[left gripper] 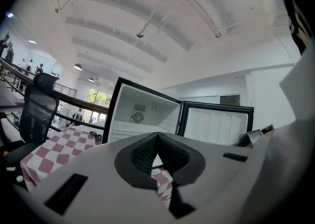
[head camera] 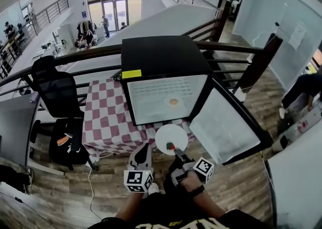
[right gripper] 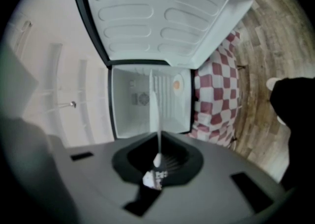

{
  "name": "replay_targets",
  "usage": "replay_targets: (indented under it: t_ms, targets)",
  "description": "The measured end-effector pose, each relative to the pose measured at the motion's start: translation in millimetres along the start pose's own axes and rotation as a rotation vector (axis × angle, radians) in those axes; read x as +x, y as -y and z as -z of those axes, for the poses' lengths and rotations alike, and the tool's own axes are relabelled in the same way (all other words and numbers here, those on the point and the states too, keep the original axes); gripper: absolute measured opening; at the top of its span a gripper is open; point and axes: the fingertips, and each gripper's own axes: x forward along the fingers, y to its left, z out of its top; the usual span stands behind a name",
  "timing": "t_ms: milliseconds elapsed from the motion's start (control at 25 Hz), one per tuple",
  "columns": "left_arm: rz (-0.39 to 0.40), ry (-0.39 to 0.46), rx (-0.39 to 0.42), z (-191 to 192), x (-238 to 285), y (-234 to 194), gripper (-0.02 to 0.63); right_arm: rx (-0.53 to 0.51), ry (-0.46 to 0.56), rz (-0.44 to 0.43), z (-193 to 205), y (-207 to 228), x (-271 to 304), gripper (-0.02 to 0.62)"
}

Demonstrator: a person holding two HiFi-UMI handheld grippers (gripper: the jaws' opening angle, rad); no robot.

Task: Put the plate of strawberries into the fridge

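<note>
Right hand-held gripper (head camera: 177,155) is clamping the plate (head camera: 171,136) of strawberries (head camera: 170,147) off the front edge of the desk (head camera: 103,117), facing the open fridge (head camera: 161,57); left hand-held gripper (head camera: 143,152) is hanging closed, empty.

centre frame, a black fridge (head camera: 161,57) shows smooth white plastic lining; left of it hangs a red-and-white checked cloth tablecloth (head camera: 108,117); matt wood-plank floor (head camera: 65,193) at lower left; the white plate (head camera: 171,136) looks smooth.

plate (head camera: 170,135): strawberries (head camera: 170,147) on it; held by right gripper (head camera: 177,157); fridge (head camera: 161,57): open
</note>
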Motion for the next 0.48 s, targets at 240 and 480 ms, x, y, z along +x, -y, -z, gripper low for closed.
replay_targets:
  t_ms: [240, 480]
  targets:
    - [-0.010, -0.037, -0.021, 21, 27, -17, 0.017, -0.034, 0.003, 0.029, -22, 13, 25, 0.029]
    - [-0.028, -0.075, -0.025, 36, 55, -28, 0.017, -0.029, -0.011, 0.068, -39, 26, 48, 0.029]
